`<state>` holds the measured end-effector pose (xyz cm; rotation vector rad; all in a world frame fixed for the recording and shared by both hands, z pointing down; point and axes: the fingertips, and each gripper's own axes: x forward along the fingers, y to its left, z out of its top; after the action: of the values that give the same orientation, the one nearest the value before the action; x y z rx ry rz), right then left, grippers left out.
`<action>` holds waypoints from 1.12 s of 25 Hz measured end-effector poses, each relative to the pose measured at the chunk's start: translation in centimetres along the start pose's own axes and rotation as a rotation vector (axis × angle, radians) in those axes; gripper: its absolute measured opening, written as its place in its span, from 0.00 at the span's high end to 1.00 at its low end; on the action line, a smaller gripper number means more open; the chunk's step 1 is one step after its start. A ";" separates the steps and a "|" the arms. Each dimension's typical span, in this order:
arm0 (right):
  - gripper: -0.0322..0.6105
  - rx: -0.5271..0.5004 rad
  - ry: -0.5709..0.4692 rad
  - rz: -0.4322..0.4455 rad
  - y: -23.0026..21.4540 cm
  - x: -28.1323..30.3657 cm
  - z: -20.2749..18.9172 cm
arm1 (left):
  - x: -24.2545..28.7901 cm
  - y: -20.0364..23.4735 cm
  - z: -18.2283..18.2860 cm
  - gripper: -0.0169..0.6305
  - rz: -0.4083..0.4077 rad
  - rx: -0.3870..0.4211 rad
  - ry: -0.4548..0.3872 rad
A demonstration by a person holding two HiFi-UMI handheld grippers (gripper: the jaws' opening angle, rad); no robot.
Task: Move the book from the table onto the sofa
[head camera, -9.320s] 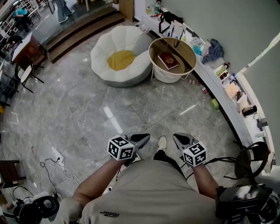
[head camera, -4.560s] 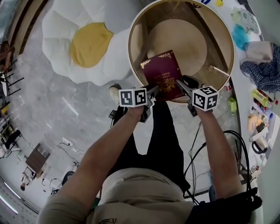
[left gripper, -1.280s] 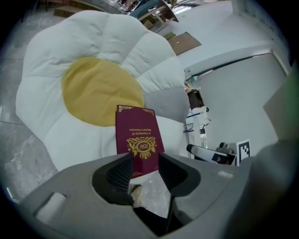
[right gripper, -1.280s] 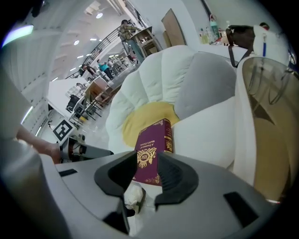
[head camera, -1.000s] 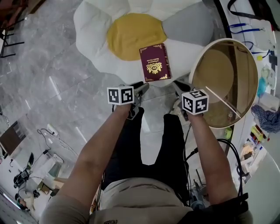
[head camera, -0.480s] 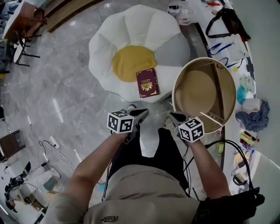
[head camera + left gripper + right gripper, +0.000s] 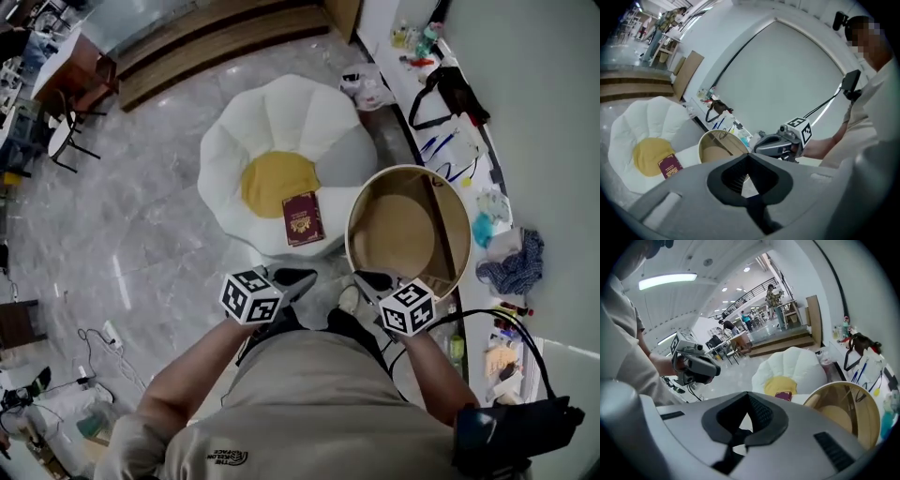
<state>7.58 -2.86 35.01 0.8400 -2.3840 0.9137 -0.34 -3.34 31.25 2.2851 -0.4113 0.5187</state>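
Note:
The dark red book (image 7: 302, 218) lies flat on the white flower-shaped sofa (image 7: 281, 127), at the near edge of its yellow centre. The round wooden table (image 7: 450, 202) stands just right of the sofa, with nothing on its top. My left gripper (image 7: 298, 278) and right gripper (image 7: 366, 279) are both shut and hold nothing; they sit close to my body, well short of the book. The left gripper view shows its shut jaws (image 7: 749, 159), the book (image 7: 670, 165) and the right gripper (image 7: 780, 144). The right gripper view shows its shut jaws (image 7: 748, 394), the book (image 7: 783, 395) and the table (image 7: 843, 394).
A long white counter (image 7: 469, 141) along the right wall carries a black bag (image 7: 450, 94), bottles and a blue cloth (image 7: 511, 262). Wooden steps (image 7: 216, 42) run across the back. Cables (image 7: 103, 337) lie on the grey marble floor at the left.
The book, on the round table earlier, now lies on the sofa. Both grippers have drawn back from it and risen, and the sofa and table look smaller and farther away.

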 end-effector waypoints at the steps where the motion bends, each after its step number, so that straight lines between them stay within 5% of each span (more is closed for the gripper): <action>1: 0.93 -0.010 0.001 -0.002 0.8 -1.0 -0.1 | -0.4 -1.4 0.1 0.96 -0.001 0.021 -0.001; 12: 0.93 -0.098 -0.086 0.011 3.7 -7.1 4.5 | -3.6 -7.9 5.0 0.96 0.023 0.211 -0.071; 28: 0.93 -0.210 -0.101 0.066 4.9 -5.2 8.7 | -4.3 -5.5 6.8 0.96 0.071 0.195 -0.135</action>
<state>6.38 -4.17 23.91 0.7463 -2.5535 0.6433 0.00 -4.06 21.57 2.5105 -0.5297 0.4581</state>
